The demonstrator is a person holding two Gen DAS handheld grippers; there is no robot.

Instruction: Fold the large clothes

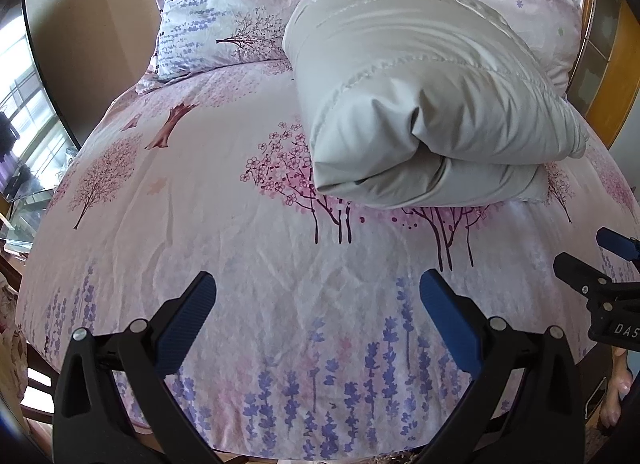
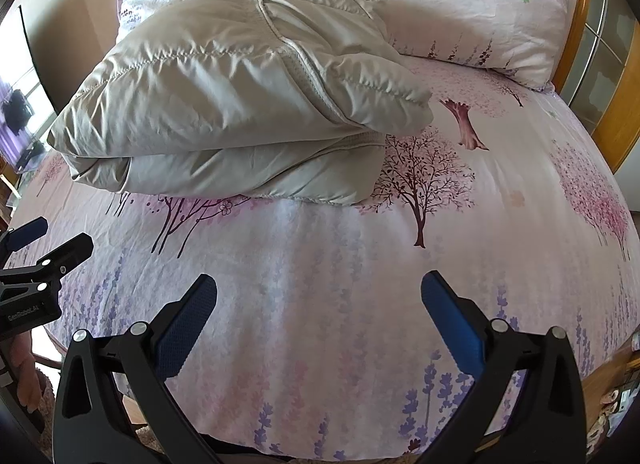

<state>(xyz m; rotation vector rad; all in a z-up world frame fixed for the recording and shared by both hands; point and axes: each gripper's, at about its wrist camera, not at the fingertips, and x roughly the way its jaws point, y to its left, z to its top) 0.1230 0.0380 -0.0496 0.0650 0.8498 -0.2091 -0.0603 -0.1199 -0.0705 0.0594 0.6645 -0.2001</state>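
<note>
Both grippers, left gripper (image 1: 318, 304) and right gripper (image 2: 319, 306), fingers released above bare bed (image 1: 248, 232) near its foot edge; folded grey puffer jacket (image 2: 240, 104) lies beyond.

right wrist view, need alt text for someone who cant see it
A puffy off-white jacket, folded into a thick bundle, lies on a bed with a pink tree-and-lavender sheet, pillows behind it. The right gripper hangs open and empty above the sheet in front of the bundle, with the left gripper at the left edge.

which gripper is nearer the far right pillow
Right. The right gripper faces the far right pillow more directly; the left gripper sits further left, with the folded grey jacket in between.
</note>
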